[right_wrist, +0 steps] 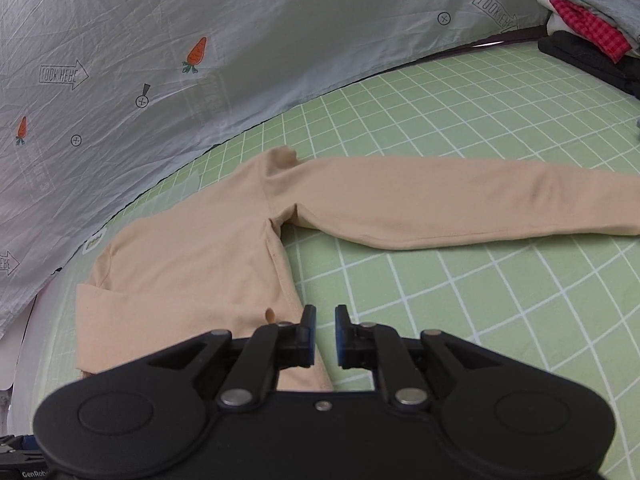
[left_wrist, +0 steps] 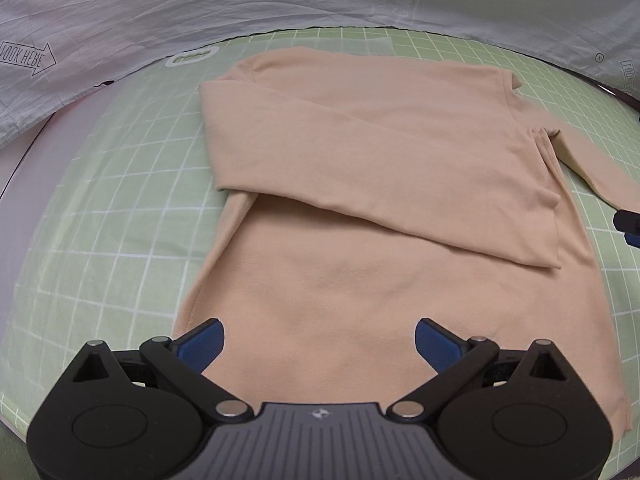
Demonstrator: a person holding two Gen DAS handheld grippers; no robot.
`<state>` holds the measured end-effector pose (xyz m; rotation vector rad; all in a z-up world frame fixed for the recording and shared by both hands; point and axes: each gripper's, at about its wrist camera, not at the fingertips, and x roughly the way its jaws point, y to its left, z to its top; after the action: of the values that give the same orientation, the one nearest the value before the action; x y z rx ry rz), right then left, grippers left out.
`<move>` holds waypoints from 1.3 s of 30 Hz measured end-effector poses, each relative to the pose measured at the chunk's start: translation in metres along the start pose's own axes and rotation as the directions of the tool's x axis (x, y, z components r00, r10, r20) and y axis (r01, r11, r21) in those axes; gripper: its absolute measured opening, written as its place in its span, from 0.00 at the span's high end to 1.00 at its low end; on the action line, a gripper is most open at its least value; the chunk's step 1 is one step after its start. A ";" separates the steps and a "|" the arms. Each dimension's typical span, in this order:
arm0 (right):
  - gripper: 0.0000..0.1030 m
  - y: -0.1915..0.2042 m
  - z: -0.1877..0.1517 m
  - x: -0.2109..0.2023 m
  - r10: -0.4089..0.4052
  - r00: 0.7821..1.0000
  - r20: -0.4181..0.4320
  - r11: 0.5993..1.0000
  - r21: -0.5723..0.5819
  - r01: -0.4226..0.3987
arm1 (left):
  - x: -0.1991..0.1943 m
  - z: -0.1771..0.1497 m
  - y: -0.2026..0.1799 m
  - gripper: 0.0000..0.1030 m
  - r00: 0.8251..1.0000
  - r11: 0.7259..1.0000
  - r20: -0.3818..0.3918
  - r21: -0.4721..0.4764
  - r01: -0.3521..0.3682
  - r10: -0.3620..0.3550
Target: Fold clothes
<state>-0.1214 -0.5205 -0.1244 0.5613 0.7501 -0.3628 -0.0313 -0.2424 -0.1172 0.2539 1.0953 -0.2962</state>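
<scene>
A beige long-sleeved top (left_wrist: 380,208) lies flat on the green grid sheet (left_wrist: 120,220). One sleeve (left_wrist: 360,160) is folded across its body. The other sleeve (right_wrist: 460,208) stretches out to the right on the sheet. My left gripper (left_wrist: 320,340) is open and empty, just above the top's hem. My right gripper (right_wrist: 323,334) hovers beside the top's right side edge (right_wrist: 288,280), jaws nearly closed with a small gap, holding nothing. The right gripper's tip also shows in the left wrist view (left_wrist: 628,224).
A grey printed cloth (right_wrist: 160,60) with carrots and arrows hangs behind the sheet. A stack of folded clothes (right_wrist: 592,16), grey, red-checked and black, sits at the far right corner. The sheet's left edge (left_wrist: 24,168) drops off.
</scene>
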 end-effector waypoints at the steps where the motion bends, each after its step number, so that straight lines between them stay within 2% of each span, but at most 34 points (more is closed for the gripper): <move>1: 0.63 -0.001 -0.002 0.002 0.008 1.000 -0.015 1.000 -0.008 -0.008 | 0.002 -0.003 -0.002 0.02 1.000 1.000 -0.012 -0.004 -0.003 0.003; 2: 0.51 0.000 -0.004 0.005 0.019 0.999 -0.027 1.000 -0.021 -0.019 | 0.003 -0.006 0.000 0.02 1.000 1.000 -0.023 -0.019 -0.007 0.006; 3: 0.45 0.004 -0.006 0.008 0.032 0.999 -0.035 0.999 -0.041 -0.033 | 0.004 -0.009 0.003 0.02 0.999 0.999 -0.034 -0.034 -0.010 0.009; 5: 0.16 0.017 -0.010 0.012 0.055 0.998 -0.039 0.994 -0.090 -0.058 | 0.007 -0.012 0.012 0.02 0.998 0.998 -0.052 -0.065 -0.028 0.025; 7: 0.00 0.031 -0.016 0.016 0.084 0.996 -0.037 0.986 -0.142 -0.089 | 0.010 -0.013 0.022 0.02 0.997 0.994 -0.073 -0.095 -0.046 0.039; 10: 0.00 0.048 -0.023 0.023 0.140 0.989 -0.051 0.973 -0.179 -0.147 | 0.016 -0.015 0.037 0.02 0.994 0.990 -0.103 -0.129 -0.058 0.045; 15: 0.00 0.070 -0.036 0.032 0.145 0.987 -0.067 0.967 -0.199 -0.156 | 0.027 -0.017 0.059 0.02 0.990 0.988 -0.141 -0.150 -0.036 0.015; 21: 0.00 0.078 -0.042 0.048 0.064 0.994 -0.087 0.987 -0.145 -0.076 | 0.035 -0.011 0.086 0.00 0.989 0.983 -0.150 -0.186 -0.012 -0.016; 24: 0.00 0.082 -0.044 0.051 0.023 0.996 -0.083 0.990 -0.138 -0.034 | 0.039 -0.007 0.089 0.00 0.989 0.987 -0.150 -0.159 -0.010 -0.014; 27: 0.05 0.090 -0.046 0.052 -0.043 0.996 -0.080 0.986 -0.162 0.030 | 0.041 -0.002 0.091 0.00 0.989 0.992 -0.144 -0.126 0.003 -0.021; 29: 0.14 0.097 -0.048 0.053 -0.089 0.993 -0.077 0.977 -0.200 0.072 | 0.043 0.002 0.091 0.00 0.990 0.994 -0.141 -0.108 0.011 -0.026; 33: 0.27 0.104 -0.050 0.053 -0.124 0.990 -0.061 0.966 -0.236 0.107 | 0.048 0.006 0.094 0.00 0.990 0.996 -0.136 -0.081 0.023 -0.034; 38: 0.69 0.108 -0.048 0.053 -0.126 0.991 -0.041 0.958 -0.266 0.111 | 0.050 0.007 0.095 0.00 0.990 0.996 -0.136 -0.080 0.027 -0.038; 39: 0.71 0.109 -0.048 0.053 -0.123 0.992 -0.041 0.957 -0.271 0.107 | 0.050 0.007 0.096 0.00 0.990 0.996 -0.136 -0.086 0.026 -0.037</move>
<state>-0.0567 -0.4116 -0.1536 0.2739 0.8738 -0.3466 0.0305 -0.1614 -0.1540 0.1837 1.2462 -0.2629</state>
